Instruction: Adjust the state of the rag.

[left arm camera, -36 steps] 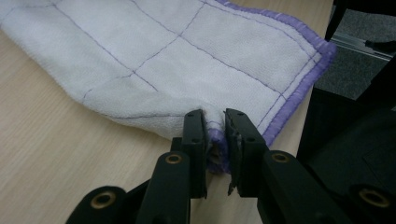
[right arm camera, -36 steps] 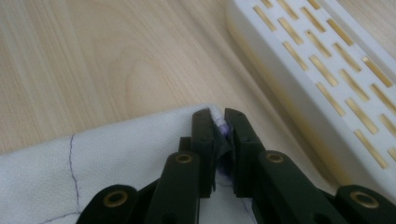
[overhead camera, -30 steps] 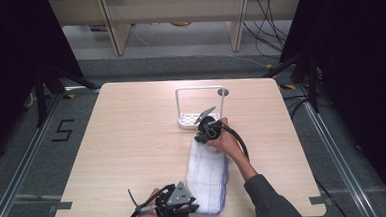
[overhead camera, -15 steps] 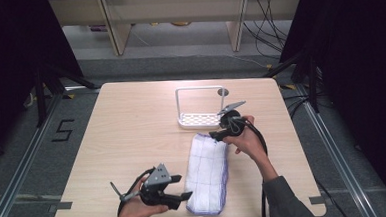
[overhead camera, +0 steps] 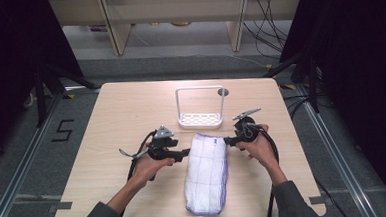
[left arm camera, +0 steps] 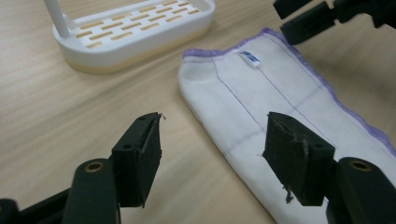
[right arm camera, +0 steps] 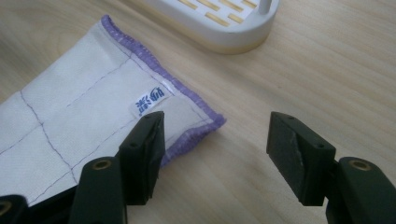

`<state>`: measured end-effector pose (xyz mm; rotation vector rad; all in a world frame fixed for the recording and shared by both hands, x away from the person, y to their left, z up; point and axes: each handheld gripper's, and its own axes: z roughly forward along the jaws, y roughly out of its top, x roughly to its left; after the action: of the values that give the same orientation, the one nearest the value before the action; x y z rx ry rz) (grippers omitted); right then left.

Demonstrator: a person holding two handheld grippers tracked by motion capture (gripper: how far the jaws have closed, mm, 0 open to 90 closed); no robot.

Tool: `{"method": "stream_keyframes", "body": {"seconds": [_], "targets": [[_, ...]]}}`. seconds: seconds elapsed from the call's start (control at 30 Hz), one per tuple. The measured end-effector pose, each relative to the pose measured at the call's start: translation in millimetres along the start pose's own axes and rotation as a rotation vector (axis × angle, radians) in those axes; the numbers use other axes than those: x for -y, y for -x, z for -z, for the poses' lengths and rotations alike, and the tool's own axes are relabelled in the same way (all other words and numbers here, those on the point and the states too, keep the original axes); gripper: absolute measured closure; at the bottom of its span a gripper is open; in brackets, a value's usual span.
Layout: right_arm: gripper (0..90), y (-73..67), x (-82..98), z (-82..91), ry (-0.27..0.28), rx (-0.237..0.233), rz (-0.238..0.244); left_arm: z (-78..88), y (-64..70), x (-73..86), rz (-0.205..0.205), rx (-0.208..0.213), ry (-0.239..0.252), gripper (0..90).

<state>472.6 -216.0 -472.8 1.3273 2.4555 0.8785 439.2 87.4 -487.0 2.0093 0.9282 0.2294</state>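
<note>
A folded white cloth (overhead camera: 207,173) with purple edging lies flat on the table, its long side running toward me. My left gripper (overhead camera: 186,152) is open at the cloth's far left edge; its jaws have just been opening, then eased in slightly. In the left gripper view, the left gripper (left arm camera: 212,158) straddles the edge of the cloth (left arm camera: 261,102) without pressing on it. My right gripper (overhead camera: 229,141) is open at the far right corner, its jaws just opened. In the right gripper view, the right gripper (right arm camera: 217,154) hangs over the labelled corner of the cloth (right arm camera: 79,116), pinching nothing.
A white slotted rack (overhead camera: 200,119) with a tall hoop handle stands just beyond the cloth. It also appears as the rack (left arm camera: 135,32) in the left gripper view and the rack (right arm camera: 224,23) in the right gripper view. A round hole (overhead camera: 223,92) sits behind it in the wooden table (overhead camera: 112,128).
Both grippers have let go of the cloth and opened. The left hand moved from the cloth's near end up to its far left edge; the right hand shifted right, off the far end.
</note>
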Motion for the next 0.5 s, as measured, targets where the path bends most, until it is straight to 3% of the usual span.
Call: {"method": "stream_keyframes", "body": {"seconds": [0.07,0.17,0.23,0.5], "targets": [[38.2,0.3,0.0,-1.1,-0.004,0.006,0.004,-9.1,-3.7,-7.4,-0.008,-0.019,-0.010,36.2],[38.3,-0.5,-0.2,-1.2,0.003,0.009,0.009,-23.7,-9.0,-16.7,-0.007,-0.008,-0.021,37.0],[38.5,-1.9,-1.1,-2.4,0.020,0.006,-0.014,-33.2,-9.6,-20.9,-0.015,-0.018,-0.032,38.3],[37.9,-7.1,-4.8,-8.9,-0.002,0.009,0.020,-59.9,-8.2,-27.1,-0.038,-0.002,-0.041,47.9]]}}
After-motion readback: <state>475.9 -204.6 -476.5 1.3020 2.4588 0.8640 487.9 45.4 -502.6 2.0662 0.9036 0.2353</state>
